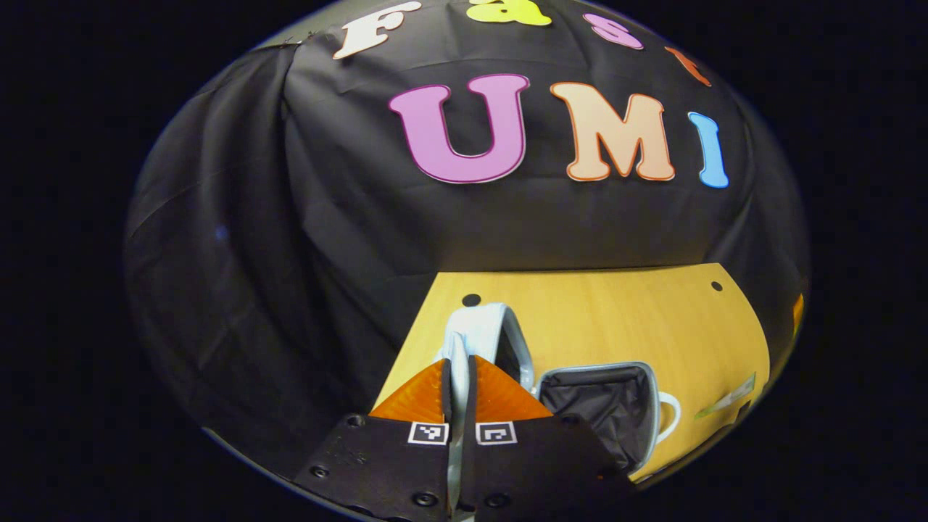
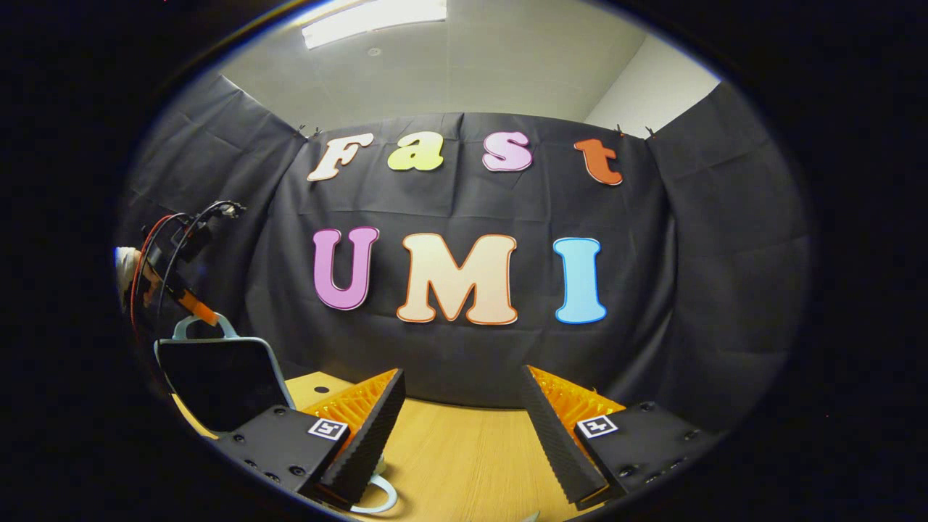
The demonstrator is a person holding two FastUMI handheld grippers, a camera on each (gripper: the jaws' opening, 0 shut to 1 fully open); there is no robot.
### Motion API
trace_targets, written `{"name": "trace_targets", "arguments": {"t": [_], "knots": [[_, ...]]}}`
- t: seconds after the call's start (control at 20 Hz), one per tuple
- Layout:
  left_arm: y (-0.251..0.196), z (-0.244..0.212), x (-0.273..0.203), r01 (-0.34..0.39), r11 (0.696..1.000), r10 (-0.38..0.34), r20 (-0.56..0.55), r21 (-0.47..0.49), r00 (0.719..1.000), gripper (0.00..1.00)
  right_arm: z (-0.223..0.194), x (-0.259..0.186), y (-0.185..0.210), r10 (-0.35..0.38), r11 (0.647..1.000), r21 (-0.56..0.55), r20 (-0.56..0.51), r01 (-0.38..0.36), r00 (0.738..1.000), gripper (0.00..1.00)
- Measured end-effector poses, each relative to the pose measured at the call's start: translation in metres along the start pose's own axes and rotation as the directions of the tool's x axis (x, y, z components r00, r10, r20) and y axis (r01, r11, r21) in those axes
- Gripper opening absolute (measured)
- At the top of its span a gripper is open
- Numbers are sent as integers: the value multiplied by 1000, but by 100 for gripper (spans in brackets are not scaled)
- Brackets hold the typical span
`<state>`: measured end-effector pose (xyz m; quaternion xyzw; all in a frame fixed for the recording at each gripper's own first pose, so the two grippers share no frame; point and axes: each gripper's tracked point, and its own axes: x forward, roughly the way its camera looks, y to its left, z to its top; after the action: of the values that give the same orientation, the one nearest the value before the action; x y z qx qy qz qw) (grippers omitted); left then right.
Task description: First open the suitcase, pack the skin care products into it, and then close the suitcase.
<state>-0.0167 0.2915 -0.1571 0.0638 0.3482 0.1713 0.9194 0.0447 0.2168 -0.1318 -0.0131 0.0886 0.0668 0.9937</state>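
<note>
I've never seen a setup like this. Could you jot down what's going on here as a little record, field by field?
Setting: a booth with a wooden table and black cloth walls.
Suitcase: open on the table, dark lining showing.
Lid: raised, held up by its pale handle.
Left gripper: fingers closed on the lid's handle.
Right gripper: open, holding nothing, above the table beside the suitcase.
Skin care products: I cannot make any out for certain.
Stage: suitcase opened; packing not yet begun.
</note>
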Motion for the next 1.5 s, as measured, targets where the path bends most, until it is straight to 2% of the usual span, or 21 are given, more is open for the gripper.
{"name": "trace_targets", "arguments": {"t": [0.25,0.6,0.9,1.05,1.1,1.15,1.3,1.45,1.5], "knots": [[46,-21,30,4,997,-4,-2,-83,1000,0,-4,4,-1,-53,998,-28,-15,53,998,98],[103,-82,82,-42,991,32,-83,-129,996,0,-11,5,0,-87,994,-75,-42,84,995,98],[125,-133,110,-125,966,87,-171,-227,982,0,-13,4,-9,-105,991,-94,-50,99,993,98],[133,-152,112,-166,964,127,-189,-206,974,4,-15,1,-16,-111,990,-96,-55,106,992,98],[138,-154,111,-198,961,160,-194,-194,968,5,-16,0,-19,-112,990,-97,-57,106,992,98],[144,-154,108,-232,955,198,-185,-182,962,8,-16,0,-22,-111,990,-97,-60,105,992,98],[127,-124,95,-187,953,175,-69,-240,982,25,-9,-1,-32,-105,991,-87,-38,101,994,98],[106,-75,60,-193,951,218,84,-242,972,91,-2,-1,-45,-87,995,-46,-20,86,996,100],[97,-61,51,-180,951,219,139,-253,966,92,1,-1,-51,-85,996,-35,-12,84,996,99]]}}
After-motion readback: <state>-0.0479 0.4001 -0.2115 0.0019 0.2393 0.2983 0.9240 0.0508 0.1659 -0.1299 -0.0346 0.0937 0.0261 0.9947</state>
